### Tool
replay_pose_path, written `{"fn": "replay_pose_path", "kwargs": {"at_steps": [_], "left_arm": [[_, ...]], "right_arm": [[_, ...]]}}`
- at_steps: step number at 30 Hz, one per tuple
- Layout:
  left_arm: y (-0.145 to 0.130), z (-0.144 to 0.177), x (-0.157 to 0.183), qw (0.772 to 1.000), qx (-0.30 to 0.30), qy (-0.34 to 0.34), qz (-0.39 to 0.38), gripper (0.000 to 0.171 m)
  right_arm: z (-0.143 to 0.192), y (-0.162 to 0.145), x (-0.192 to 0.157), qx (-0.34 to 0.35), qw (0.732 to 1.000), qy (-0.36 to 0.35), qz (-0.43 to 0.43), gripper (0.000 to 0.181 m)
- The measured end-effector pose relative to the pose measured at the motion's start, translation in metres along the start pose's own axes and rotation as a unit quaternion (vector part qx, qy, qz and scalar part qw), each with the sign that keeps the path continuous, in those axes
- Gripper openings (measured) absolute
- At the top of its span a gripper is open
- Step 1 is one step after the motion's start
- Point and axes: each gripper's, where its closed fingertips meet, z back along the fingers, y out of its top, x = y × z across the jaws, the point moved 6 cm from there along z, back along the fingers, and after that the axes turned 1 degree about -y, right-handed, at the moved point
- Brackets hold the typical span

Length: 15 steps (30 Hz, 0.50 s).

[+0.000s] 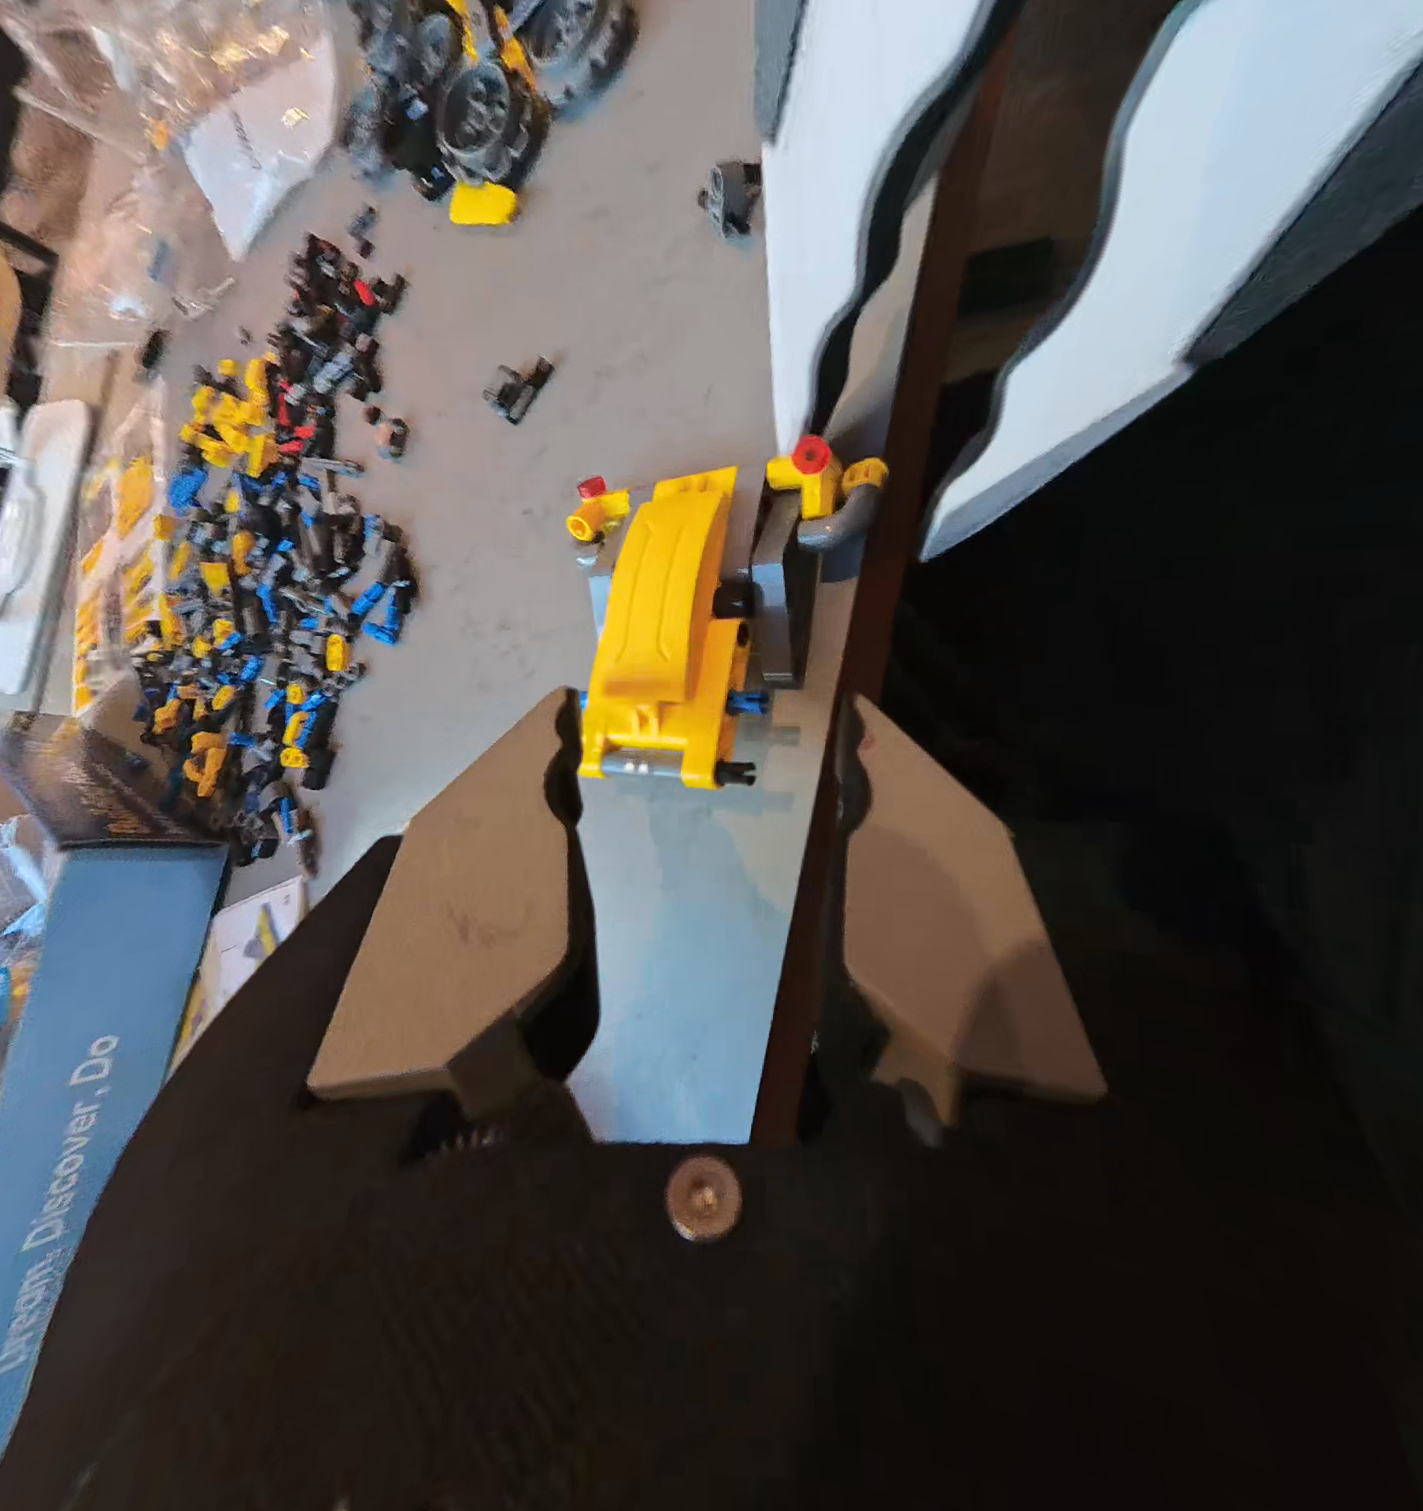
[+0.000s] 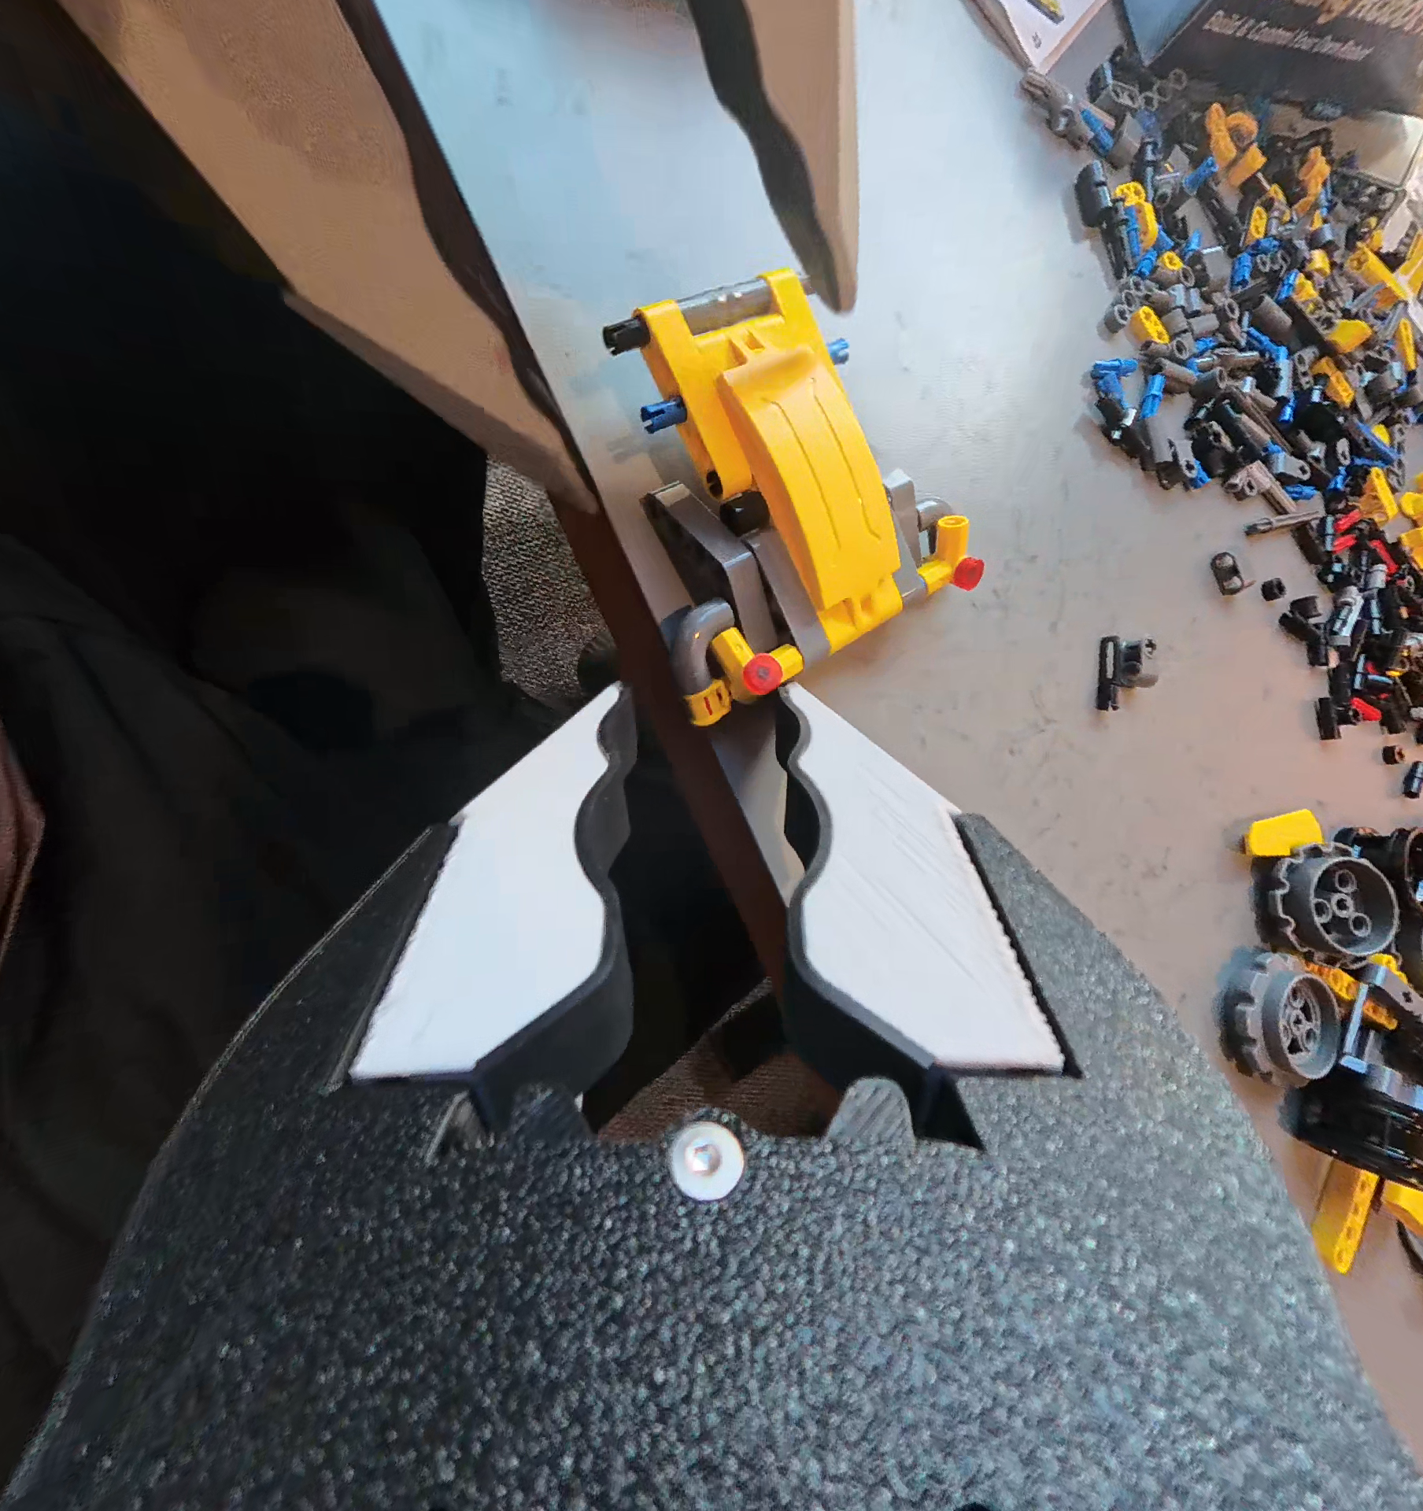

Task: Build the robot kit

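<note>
A yellow and grey brick-built assembly (image 1: 675, 629) with red studs and blue pins lies on the grey table, right at its edge. It also shows in the right wrist view (image 2: 790, 490). My left gripper (image 1: 708, 728) is open, its grey fingers (image 1: 479, 907) either side of the assembly's near end, one finger past the table edge. My right gripper (image 2: 704, 719) is open with white fingers (image 2: 880, 891) and comes from the opposite end, its tips close to the red stud (image 2: 761, 672). It shows across the assembly in the left wrist view (image 1: 880, 409). Neither gripper holds anything.
A pile of loose small blue, yellow and black parts (image 1: 267, 572) covers the table. A partly built wheeled model (image 2: 1362, 1006) lies farther off. A dark box (image 1: 78, 1104), booklets and clear plastic bags (image 1: 160, 98) sit at the side. The brown table edge (image 2: 692, 785) drops to darkness. The grippers' ends are close to 6 cm from one another.
</note>
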Motion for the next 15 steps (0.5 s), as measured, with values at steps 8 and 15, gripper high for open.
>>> {"fn": "replay_pose_path", "kwargs": {"at_steps": [8, 15], "left_arm": [[-0.008, -0.007, 0.003, 0.998, 0.029, -0.048, 0.009, 0.05], [-0.009, -0.007, -0.002, 0.994, 0.054, -0.094, 0.03, 0.047]], "right_arm": [[0.017, 0.004, 0.005, 0.032, 0.993, -0.052, 0.105, 0.033], [0.014, 0.011, 0.009, 0.046, 0.957, -0.085, 0.274, 0.041]]}}
